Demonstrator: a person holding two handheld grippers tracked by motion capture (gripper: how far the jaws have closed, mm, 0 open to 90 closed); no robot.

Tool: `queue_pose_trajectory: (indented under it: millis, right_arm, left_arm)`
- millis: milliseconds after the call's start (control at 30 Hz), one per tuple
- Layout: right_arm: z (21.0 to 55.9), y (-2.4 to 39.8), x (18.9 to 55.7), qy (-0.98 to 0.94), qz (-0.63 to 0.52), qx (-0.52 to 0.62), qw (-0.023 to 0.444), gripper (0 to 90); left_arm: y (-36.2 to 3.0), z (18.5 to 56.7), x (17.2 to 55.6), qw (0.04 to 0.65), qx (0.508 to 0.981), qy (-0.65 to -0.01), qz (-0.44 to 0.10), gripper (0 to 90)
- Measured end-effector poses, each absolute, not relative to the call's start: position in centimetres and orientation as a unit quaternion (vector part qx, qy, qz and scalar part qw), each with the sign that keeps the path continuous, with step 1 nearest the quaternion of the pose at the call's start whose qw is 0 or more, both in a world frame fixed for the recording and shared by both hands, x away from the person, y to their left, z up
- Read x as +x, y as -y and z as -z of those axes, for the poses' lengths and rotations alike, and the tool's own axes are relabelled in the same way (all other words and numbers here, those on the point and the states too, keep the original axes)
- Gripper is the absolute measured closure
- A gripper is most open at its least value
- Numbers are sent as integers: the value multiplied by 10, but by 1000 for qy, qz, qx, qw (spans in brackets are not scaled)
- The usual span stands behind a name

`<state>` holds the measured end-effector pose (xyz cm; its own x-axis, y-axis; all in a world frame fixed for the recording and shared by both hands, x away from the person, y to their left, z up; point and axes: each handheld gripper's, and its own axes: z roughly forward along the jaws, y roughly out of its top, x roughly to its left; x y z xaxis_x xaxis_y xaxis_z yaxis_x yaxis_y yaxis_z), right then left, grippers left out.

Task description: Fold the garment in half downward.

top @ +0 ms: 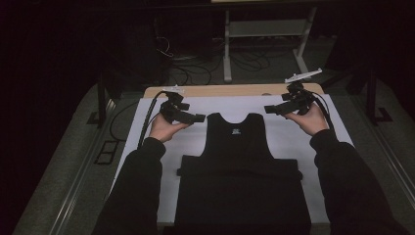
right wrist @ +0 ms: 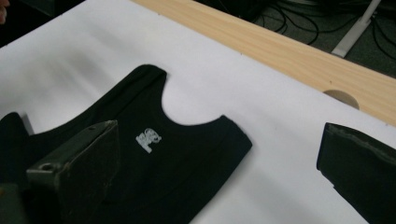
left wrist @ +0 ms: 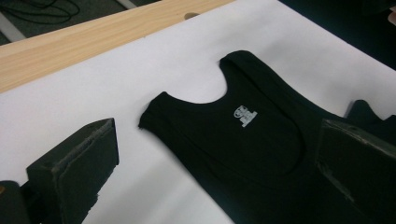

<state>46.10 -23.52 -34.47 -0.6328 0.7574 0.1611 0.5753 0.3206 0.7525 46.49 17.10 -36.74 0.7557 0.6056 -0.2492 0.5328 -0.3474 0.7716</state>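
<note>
Tank top: a black sleeveless top (top: 238,166) lies flat on the white sheet (top: 293,122), neck hole toward the far edge, hem toward me; its lower part seems folded into a wider band across the near end.
Look: matte dark fabric, two shoulder straps, a small white label (left wrist: 244,116) just under the neckline; it lies smooth, with no big wrinkles that I can see.
My left gripper (top: 188,116): hovers above the sheet just left of the left strap, jaws spread wide, holding nothing.
My right gripper (top: 279,108): hovers just right of the right strap, jaws likewise apart and empty.
Risk: if I pinch only the top layer at a strap, I judge the layers would separate and the top would bunch.
Risk: uneven lifting by my two hands would probably skew any fold.
Risk: a deep pinch could drag the white sheet along.
Surroundings: the wooden table edge (top: 230,90) runs along the far side, cables on the floor beyond.
</note>
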Motion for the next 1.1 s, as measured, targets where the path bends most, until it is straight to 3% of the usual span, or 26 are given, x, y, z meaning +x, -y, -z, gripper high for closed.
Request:
queue_pose_trajectory:
  millis: [1100]
  right_arm:
    - [404,208,500,-809,-382,439,77,2]
  left_arm:
    - [-166,418,508,459,791,-404,-13,0]
